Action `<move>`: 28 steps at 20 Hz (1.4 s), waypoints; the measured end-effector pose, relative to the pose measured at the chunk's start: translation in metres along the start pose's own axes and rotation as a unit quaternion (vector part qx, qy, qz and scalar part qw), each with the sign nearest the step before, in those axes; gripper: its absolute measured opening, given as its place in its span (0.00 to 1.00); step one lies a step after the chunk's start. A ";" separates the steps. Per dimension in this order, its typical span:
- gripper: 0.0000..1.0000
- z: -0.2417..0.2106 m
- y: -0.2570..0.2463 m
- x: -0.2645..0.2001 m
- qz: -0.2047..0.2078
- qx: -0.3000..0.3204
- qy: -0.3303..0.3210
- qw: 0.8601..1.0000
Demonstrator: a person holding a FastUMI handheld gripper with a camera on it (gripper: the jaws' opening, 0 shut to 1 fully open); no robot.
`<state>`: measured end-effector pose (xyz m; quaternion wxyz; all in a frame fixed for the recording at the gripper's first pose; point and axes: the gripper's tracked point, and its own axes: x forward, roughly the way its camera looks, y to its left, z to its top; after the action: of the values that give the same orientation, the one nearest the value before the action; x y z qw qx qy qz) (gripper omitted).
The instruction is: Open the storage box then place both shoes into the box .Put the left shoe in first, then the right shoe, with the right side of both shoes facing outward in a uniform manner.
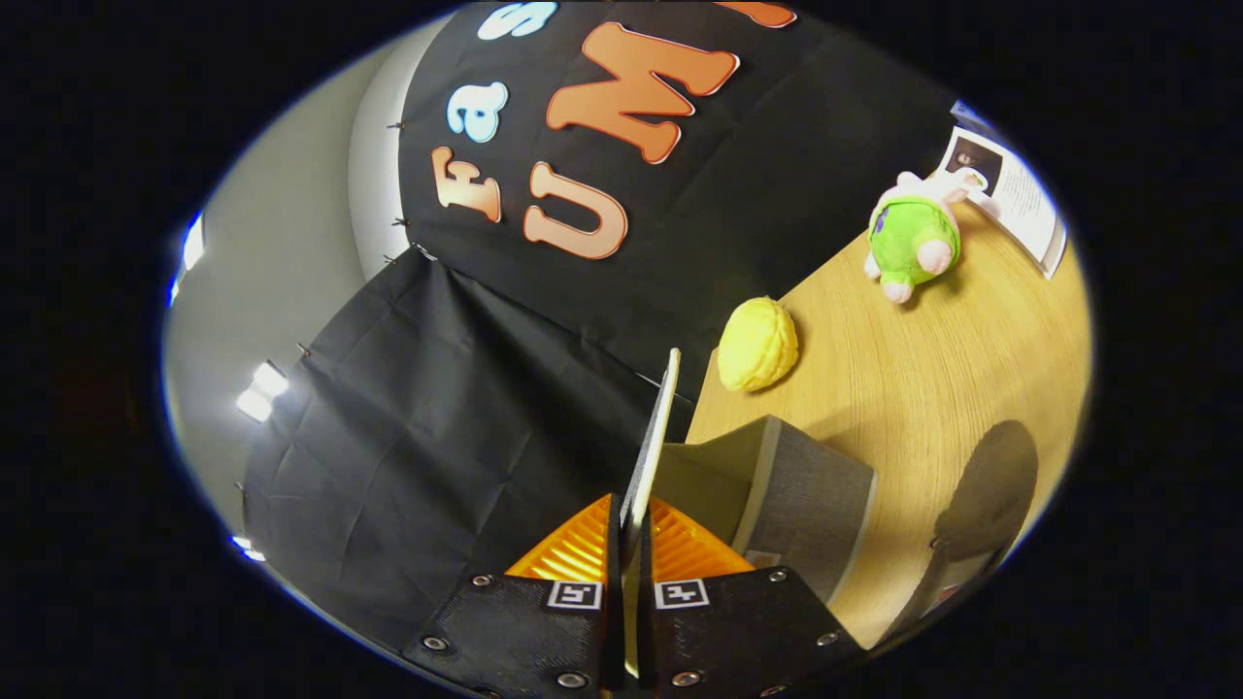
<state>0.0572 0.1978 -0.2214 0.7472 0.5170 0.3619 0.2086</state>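
My gripper point(629, 544) is shut on the thin lid point(653, 442) of the grey storage box point(811, 500), both fingers pressing its edge. The lid stands lifted, edge-on between the fingers, and runs up ahead of them. The box body lies just to the right of the fingers on the wooden table point(932, 388), its pale inner wall showing. The whole view is tilted hard, with the table rising to the right.
A yellow ridged ball-like toy point(758, 344) lies on the table beyond the box. Farther off sits a green and pink plush toy point(913, 238), with a printed sheet point(1010, 194) behind it. Black cloth wall lies to the left.
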 end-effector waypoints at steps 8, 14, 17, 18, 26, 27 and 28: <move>0.05 0.008 0.091 0.035 0.015 -0.038 0.004 0.999; 0.06 -0.006 0.135 0.084 0.024 -0.031 0.017 0.999; 0.06 -0.020 0.155 0.112 0.031 -0.023 0.020 0.999; 0.06 -0.023 0.159 0.121 0.033 -0.021 0.020 0.999; 0.07 -0.065 0.162 0.189 -0.005 0.000 0.035 0.999; 0.09 -0.071 0.162 0.192 -0.003 -0.002 0.038 0.999; 0.11 -0.075 0.161 0.194 -0.007 -0.009 0.037 0.999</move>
<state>0.1367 0.4379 -0.1513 0.7392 0.4994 0.3914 0.2257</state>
